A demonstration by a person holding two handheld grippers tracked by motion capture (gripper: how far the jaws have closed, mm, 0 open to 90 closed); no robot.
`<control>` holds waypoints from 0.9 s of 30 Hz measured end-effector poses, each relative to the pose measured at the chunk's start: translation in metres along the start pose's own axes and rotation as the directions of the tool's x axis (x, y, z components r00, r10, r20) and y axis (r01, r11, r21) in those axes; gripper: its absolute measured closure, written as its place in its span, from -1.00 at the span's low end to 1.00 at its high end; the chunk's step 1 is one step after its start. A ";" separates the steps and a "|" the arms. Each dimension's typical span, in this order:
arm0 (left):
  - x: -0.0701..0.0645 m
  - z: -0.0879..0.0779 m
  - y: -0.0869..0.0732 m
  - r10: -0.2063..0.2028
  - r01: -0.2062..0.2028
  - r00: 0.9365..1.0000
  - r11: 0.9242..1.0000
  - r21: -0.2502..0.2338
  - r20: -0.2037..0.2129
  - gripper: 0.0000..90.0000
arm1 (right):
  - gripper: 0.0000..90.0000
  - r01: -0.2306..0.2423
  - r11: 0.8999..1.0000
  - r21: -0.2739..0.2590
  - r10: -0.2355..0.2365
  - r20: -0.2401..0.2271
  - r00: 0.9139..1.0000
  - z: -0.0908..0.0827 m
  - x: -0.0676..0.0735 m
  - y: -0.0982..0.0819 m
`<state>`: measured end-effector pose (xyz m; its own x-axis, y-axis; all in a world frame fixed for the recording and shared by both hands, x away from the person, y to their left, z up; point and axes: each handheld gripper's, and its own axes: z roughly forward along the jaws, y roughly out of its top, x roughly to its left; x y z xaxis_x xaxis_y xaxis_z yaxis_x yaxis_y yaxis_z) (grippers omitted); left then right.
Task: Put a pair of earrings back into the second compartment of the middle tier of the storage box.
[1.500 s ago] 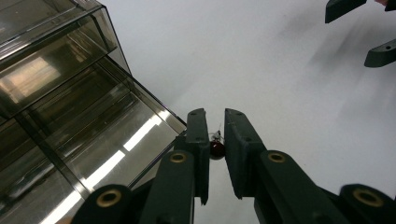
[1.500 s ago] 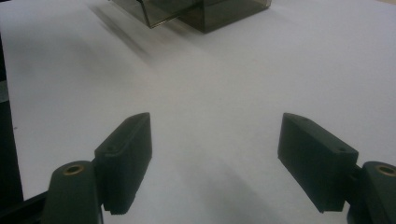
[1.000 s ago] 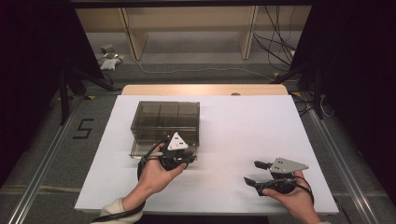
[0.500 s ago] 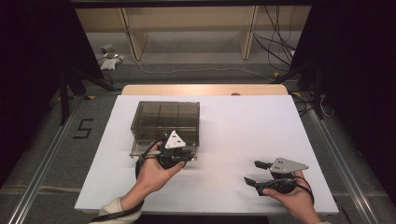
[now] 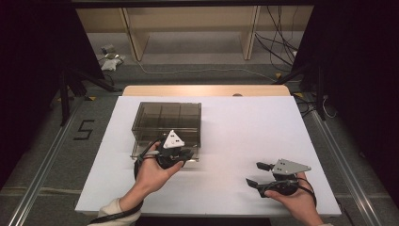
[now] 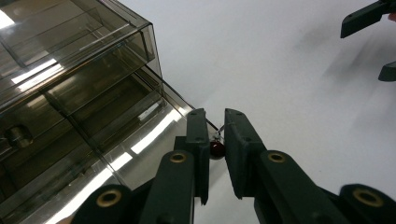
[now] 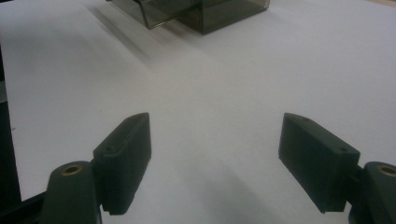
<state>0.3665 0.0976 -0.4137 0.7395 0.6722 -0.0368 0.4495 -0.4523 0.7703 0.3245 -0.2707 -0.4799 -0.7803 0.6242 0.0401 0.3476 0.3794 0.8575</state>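
Smoked-plastic drawer box (image 5: 167, 123) on the white table (image 5: 244, 127), with its lowest drawer (image 6: 140, 135) drawn partway out toward the person. The left gripper (image 6: 215, 140) is nearly closed: its two jaws stand almost parallel, pinched on the small dark red knob (image 6: 216, 149) at the drawer's front edge. The knob is largely hidden between the pads, so whether they press on it from both sides is probable rather than certain.

Governing relation: the knob lies directly ahead of the left gripper, at its fingertips, and the drawer and box extend beyond it along the same line as the jaws. The drawer's sliding axis therefore runs roughly along the gripper's own long axis, so a straight pull back toward the person, or a straight push away, would move the drawer without twisting it.

In the high view the left gripper (image 5: 171, 153) sits against the near face of the box. The right gripper (image 5: 259, 174) lies well apart, off to the right of the left one and nearer the person. In its own view the right gripper (image 7: 215, 158) stands wide open over bare table, holding nothing, with the box far ahead of it and to the left. The left hand (image 5: 153, 172) is the nearer one.
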 end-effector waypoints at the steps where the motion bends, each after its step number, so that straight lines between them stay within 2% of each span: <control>1: 0.001 0.000 0.000 0.003 -0.003 1.000 1.000 -0.003 -0.003 0.78 | -0.41 0.001 1.000 0.000 -0.001 0.000 1.000 0.000 0.000 0.000; 27: 0.013 -0.008 0.001 -0.023 0.023 0.999 0.999 -0.023 -0.030 0.78 | -0.42 0.002 1.000 -0.002 -0.002 0.000 1.000 0.000 0.000 0.000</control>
<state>0.3725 0.1112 -0.4084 0.7133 0.6999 -0.0357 0.4547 -0.4234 0.7836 0.3245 -0.2704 -0.4800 -0.7806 0.6238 0.0386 0.3451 0.3787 0.8588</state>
